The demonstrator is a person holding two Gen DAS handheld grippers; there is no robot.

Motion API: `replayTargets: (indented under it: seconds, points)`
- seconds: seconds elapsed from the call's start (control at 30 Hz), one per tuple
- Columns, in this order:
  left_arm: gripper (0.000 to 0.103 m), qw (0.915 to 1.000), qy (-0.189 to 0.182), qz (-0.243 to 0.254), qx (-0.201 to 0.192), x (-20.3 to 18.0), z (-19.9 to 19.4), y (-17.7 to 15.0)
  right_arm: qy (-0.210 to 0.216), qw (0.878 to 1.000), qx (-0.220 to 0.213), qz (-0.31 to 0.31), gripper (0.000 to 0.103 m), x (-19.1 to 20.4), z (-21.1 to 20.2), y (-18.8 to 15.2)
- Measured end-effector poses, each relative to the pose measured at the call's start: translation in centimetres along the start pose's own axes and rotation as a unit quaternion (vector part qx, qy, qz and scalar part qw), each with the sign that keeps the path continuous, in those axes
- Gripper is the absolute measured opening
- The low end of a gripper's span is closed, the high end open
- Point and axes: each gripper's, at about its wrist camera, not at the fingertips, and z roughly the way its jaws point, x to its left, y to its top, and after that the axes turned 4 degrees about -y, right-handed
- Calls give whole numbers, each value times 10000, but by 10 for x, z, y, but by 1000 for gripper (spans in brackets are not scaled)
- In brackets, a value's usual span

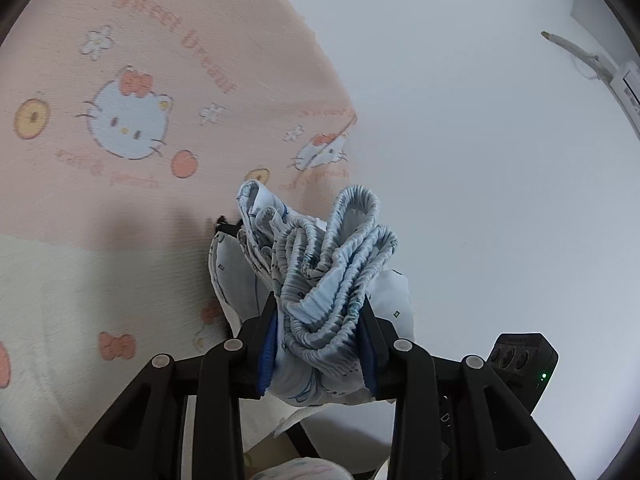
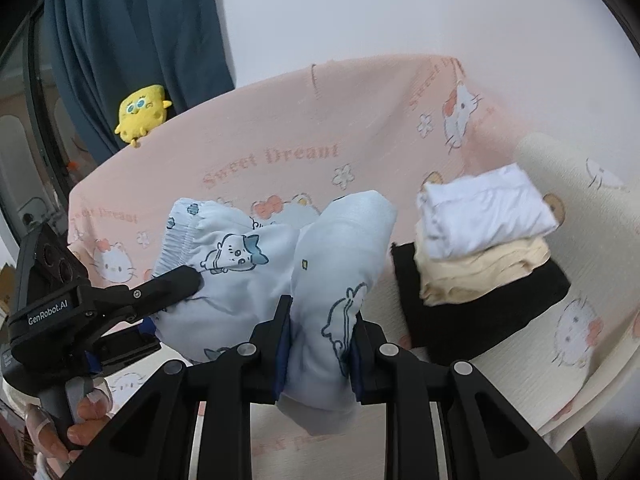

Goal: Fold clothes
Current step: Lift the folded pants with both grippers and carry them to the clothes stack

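A light blue garment with cartoon prints (image 2: 240,280) hangs bunched between my two grippers above the pink Hello Kitty sheet (image 2: 320,128). My left gripper (image 1: 320,316) is shut on its gathered elastic waistband (image 1: 332,248); it also shows in the right wrist view (image 2: 176,280) at the garment's left side. My right gripper (image 2: 320,320) is shut on a bunched fold of the same garment (image 2: 340,260). A stack of folded clothes lies at the right: white (image 2: 488,208) on top, cream (image 2: 480,272) under it, black (image 2: 488,312) at the bottom.
A yellow plush toy (image 2: 142,114) sits at the sheet's far left edge by a dark blue curtain (image 2: 132,40). A white wall (image 1: 480,120) is behind. The sheet (image 1: 160,100) spreads left in the left wrist view.
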Motion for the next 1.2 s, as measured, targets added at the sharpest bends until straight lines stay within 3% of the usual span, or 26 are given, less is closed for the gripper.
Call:
replayTargets:
  seconds: [0.27, 0.63, 0.8, 1.0, 1.2]
  points:
    - [31, 9994, -202, 53, 290, -31, 69, 0, -384, 9993, -18, -27, 23, -47, 6, 25]
    - [31, 9973, -463, 258, 509, -57, 175, 35, -924, 9952, -117, -285, 23, -113, 26, 85]
    - [31, 9971, -529, 335, 430, -61, 199, 39, -970, 9943, -137, -426, 23, -132, 37, 111]
    - [31, 9971, -624, 95, 417, -48, 219, 49, -940, 9942, -186, -491, 23, -155, 51, 140]
    - [31, 9977, -510, 72, 439, -38, 235, 56, -839, 9953, -62, -473, 23, -167, 76, 152]
